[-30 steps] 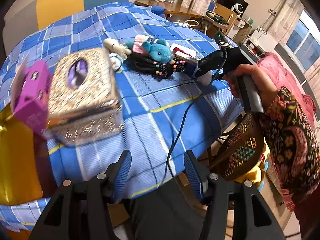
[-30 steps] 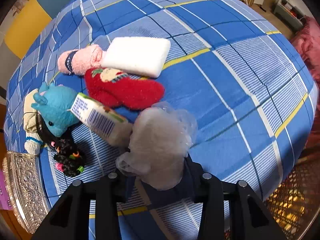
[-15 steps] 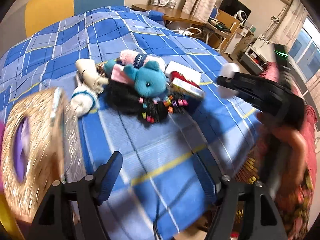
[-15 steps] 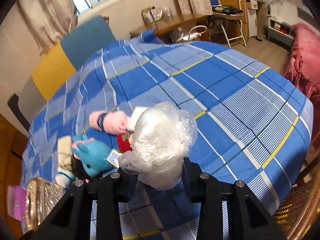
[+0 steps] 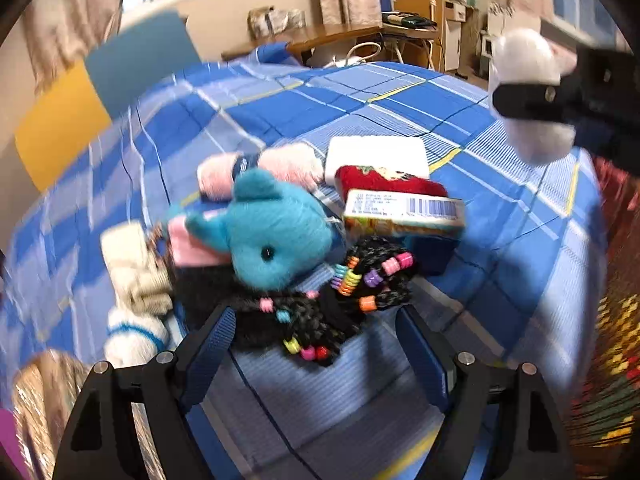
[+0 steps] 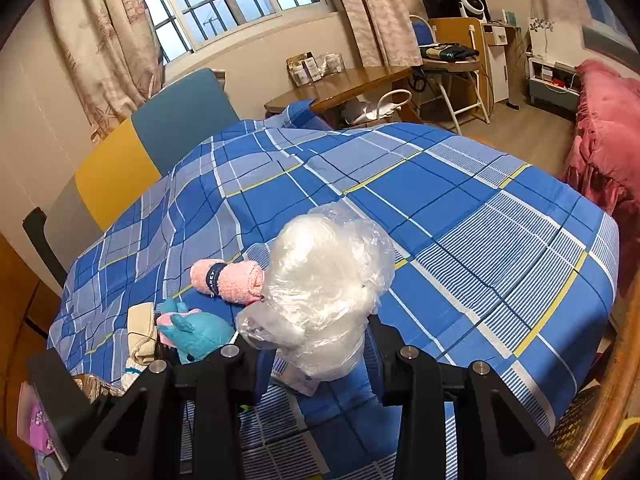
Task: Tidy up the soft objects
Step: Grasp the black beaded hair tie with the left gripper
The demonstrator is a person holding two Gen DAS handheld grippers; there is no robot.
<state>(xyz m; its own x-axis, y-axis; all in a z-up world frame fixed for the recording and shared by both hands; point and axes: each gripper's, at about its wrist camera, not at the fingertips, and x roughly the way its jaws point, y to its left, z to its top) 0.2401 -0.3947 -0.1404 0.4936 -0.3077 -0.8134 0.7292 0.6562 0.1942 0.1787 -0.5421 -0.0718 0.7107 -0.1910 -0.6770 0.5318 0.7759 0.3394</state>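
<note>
My left gripper (image 5: 320, 344) is open and hovers just over a black knit piece with coloured beads (image 5: 320, 312) on the blue plaid cloth (image 5: 500, 248). Behind it lie a teal plush toy (image 5: 276, 232), a pink rolled towel (image 5: 256, 168), a white sponge (image 5: 376, 152), a red sock (image 5: 384, 180), a barcoded packet (image 5: 404, 212) and cream socks (image 5: 136, 276). My right gripper (image 6: 316, 344) is shut on a clear plastic-wrapped white bundle (image 6: 324, 280), held above the cloth; it shows at upper right in the left wrist view (image 5: 528, 92).
A patterned silver box (image 5: 36, 400) sits at the lower left, with a purple item (image 6: 34, 420) beside it. Yellow and teal chairs (image 6: 152, 144) stand behind the table. A wooden desk (image 6: 344, 84) and a pink bed (image 6: 604, 120) are farther back.
My left gripper swung from the silver box toward the pile and now sits over the beaded black piece. My right gripper lifted the plastic-wrapped bundle up off the cloth.
</note>
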